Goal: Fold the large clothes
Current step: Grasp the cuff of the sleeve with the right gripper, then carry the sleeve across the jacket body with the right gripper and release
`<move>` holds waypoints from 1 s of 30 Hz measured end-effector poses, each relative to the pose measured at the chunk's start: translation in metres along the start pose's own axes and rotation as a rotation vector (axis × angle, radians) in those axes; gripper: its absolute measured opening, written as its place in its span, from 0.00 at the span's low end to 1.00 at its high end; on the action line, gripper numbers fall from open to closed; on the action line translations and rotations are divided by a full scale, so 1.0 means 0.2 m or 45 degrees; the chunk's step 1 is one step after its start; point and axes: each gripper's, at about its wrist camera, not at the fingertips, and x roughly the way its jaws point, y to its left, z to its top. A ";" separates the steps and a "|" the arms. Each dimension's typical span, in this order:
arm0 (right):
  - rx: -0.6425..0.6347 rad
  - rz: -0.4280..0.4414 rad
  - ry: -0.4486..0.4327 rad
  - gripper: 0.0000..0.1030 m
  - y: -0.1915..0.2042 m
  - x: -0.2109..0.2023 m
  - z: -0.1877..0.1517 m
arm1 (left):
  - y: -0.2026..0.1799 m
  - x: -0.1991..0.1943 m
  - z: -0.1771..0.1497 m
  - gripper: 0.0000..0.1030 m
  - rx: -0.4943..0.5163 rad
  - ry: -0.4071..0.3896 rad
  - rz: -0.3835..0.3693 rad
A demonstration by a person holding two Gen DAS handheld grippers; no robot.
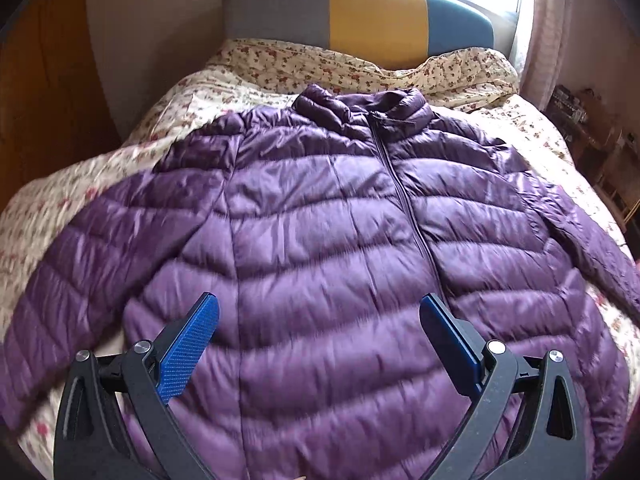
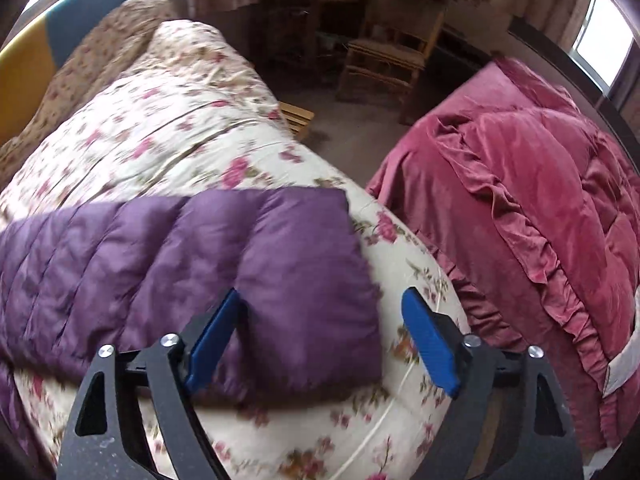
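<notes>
The left gripper (image 1: 318, 312) hangs over the lower front of the jacket (image 1: 320, 220), pointing steeply down. Its jaws stand wide apart and released; nothing lies between the blue pads (image 1: 188, 348). No contact between pads and fabric can be confirmed.

The jacket, a purple quilted one, lies front-up and spread flat on the bed (image 1: 248, 80). Its zipper (image 1: 404, 196) is closed and runs up the middle to the collar (image 1: 360, 108), which points toward the head end of the bed. Both sleeves spread outward toward the side edges of the bed.

In the right wrist view, the right gripper (image 2: 324, 308) hangs over the end of one sleeve (image 2: 248, 264), near the side edge of the bed. Its jaws are released, with a wide gap; the cuff end of the sleeve shows between them. The left pad (image 2: 212, 344) sits at the fabric; whether it touches cannot be told. The right pad (image 2: 430, 348) stands clear of the sleeve, over the flowered quilt (image 2: 192, 120).

Beyond the jacket's collar, a flowered pillow (image 1: 460, 72) lies against the grey, yellow and blue headboard (image 1: 372, 20). Past the side edge of the bed, a red bedspread (image 2: 540, 184) covers a second bed, and a wooden chair (image 2: 392, 60) stands farther back.
</notes>
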 end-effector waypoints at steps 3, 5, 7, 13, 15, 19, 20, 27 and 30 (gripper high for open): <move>0.038 0.034 0.085 0.77 0.00 0.11 0.04 | 0.01 0.08 0.05 0.97 -0.001 0.008 0.010; 0.063 0.057 0.115 0.78 0.00 0.14 0.03 | 0.02 0.12 0.08 0.97 0.001 0.015 0.016; 0.066 0.059 0.113 0.74 0.01 0.14 0.03 | 0.03 0.15 0.09 0.97 -0.008 0.022 0.017; 0.002 0.131 0.089 0.16 0.09 0.07 0.04 | 0.07 0.24 0.14 0.97 -0.025 0.035 -0.010; -0.030 0.122 0.062 0.12 0.16 0.05 0.05 | 0.07 0.27 0.14 0.97 -0.019 0.043 -0.012; -0.090 0.123 -0.019 0.10 0.31 -0.05 0.07 | 0.08 0.33 0.14 0.97 -0.017 0.074 -0.021; -0.100 0.135 -0.034 0.10 0.35 -0.07 0.08 | 0.09 0.35 0.14 0.97 -0.023 0.089 -0.023; -0.222 0.222 -0.128 0.09 0.74 -0.23 0.13 | 0.09 0.40 0.12 0.97 -0.033 0.098 -0.031; -0.292 0.264 -0.156 0.09 0.94 -0.29 0.11 | 0.10 0.40 0.11 0.97 -0.046 0.097 -0.047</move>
